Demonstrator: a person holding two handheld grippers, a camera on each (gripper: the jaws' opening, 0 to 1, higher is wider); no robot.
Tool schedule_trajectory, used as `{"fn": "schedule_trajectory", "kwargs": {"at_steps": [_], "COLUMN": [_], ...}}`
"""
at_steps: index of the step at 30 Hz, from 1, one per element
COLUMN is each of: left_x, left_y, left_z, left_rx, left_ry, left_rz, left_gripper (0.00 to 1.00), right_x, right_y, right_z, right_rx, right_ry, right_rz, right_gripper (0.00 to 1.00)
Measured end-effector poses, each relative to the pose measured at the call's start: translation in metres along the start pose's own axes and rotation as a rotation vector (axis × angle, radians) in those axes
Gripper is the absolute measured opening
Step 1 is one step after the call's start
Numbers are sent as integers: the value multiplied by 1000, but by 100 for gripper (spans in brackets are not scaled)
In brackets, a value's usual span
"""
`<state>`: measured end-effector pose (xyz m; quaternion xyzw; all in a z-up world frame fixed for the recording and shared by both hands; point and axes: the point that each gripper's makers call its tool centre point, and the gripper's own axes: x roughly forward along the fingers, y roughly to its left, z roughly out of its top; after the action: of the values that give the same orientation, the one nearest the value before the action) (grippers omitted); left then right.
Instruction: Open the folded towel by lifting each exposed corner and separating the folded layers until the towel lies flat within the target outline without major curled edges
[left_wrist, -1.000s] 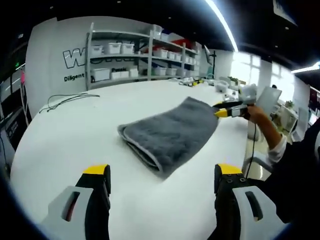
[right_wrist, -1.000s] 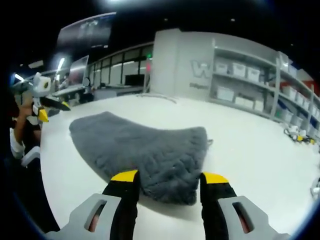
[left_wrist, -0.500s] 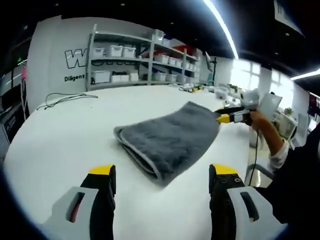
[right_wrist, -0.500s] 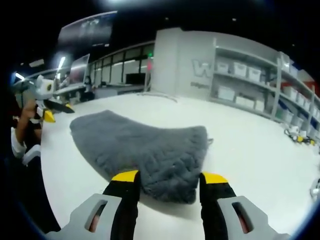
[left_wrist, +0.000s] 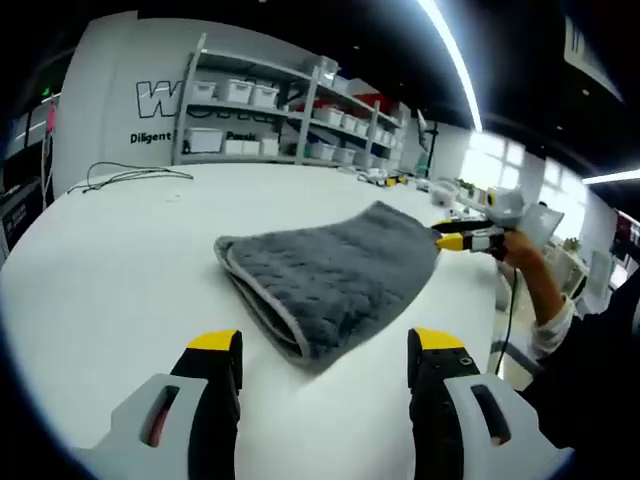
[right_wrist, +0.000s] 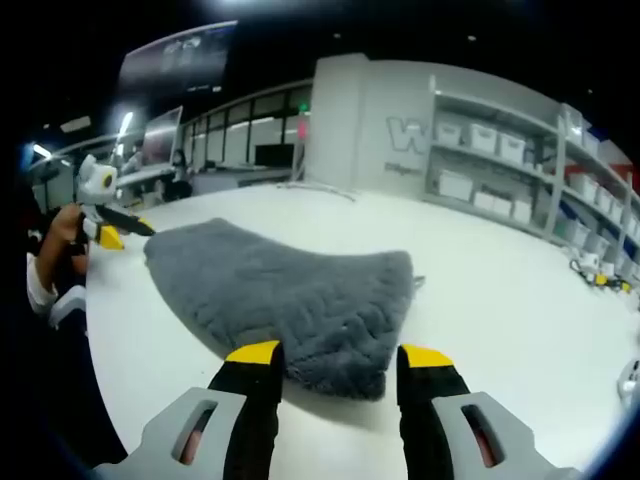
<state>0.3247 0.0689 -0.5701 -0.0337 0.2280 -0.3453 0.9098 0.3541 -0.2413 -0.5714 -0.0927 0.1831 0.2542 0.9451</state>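
— What can't you make out from here?

— The target outline: I see no marking on the white surface (left_wrist: 100, 270) around the gray towel (left_wrist: 325, 265). How many layers it has is hard to tell too; at the near end a pale hem curves round the fold, and the rest is hidden underneath. The boxes on the shelves (left_wrist: 260, 110) are too small to read.

— And the claws?

— The left claw (left_wrist: 326, 345) is spread wide, nothing in it, just short of the towel's folded end. The right claw (right_wrist: 340, 356) is spread as well, its tips at the towel's (right_wrist: 285, 290) near edge; whether they touch the cloth, I cannot tell.

— Anything different from a second ago?

— The left claw has come closer and lower to the towel. The towel lies folded as before, mid-surface. The right claw has barely shifted
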Motion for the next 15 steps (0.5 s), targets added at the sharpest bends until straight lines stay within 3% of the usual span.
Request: {"fn": "schedule_trajectory", "kwargs": {"at_steps": [9,15], "left_x": [10,13], "left_y": [3,7], "left_z": [0,3], "left_rx": [49,89], "left_ry": [-8,-36], "left_rz": [36,77], "left_gripper": [65,57], "right_x": [-2,-3], "right_y": [-2,-1], "right_z": [-3,-3], "right_rx": [69,73], "right_ry": [9,8], "right_rz": [31,48], "right_gripper": [39,39]}}
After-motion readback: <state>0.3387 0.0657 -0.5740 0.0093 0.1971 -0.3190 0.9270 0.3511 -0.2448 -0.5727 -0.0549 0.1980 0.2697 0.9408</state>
